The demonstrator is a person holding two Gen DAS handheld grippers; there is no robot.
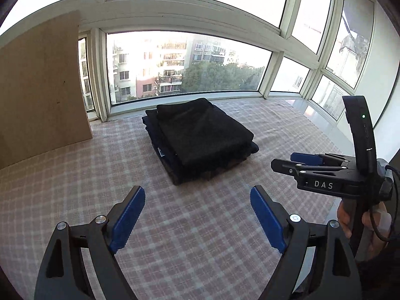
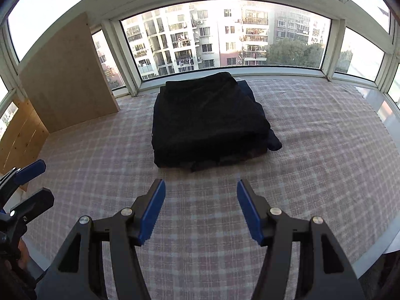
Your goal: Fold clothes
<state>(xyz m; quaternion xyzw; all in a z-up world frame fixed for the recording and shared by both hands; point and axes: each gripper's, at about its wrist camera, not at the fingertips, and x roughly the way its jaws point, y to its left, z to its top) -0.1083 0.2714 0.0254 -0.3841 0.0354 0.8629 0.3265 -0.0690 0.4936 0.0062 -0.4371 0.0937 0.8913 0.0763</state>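
Left wrist view looks down across a pink-and-white checked cloth (image 1: 190,225) spread over a flat surface below a bay window (image 1: 185,62); a stack of folded dark clothes (image 1: 200,137) lies on the cloth near the window, well ahead of both grippers; the top piece is black, with darker navy layers showing beneath its edges. The left gripper (image 1: 197,215) fills the foreground, its blue-padded fingers (image 1: 130,215) spread wide with only bare cloth between them; it holds nothing. To its right the right gripper (image 1: 295,161) shows side-on, a hand (image 1: 350,220) wrapped around its handle. Right wrist view shows the right gripper (image 2: 201,210) hovering over the same checked cloth (image 2: 300,150); its fingers stand moderately apart and empty, clear of the clothes stack (image 2: 210,122). A pale wooden board (image 2: 67,75) stands upright at the far left, against the window; apartment blocks and trees show through the glass.
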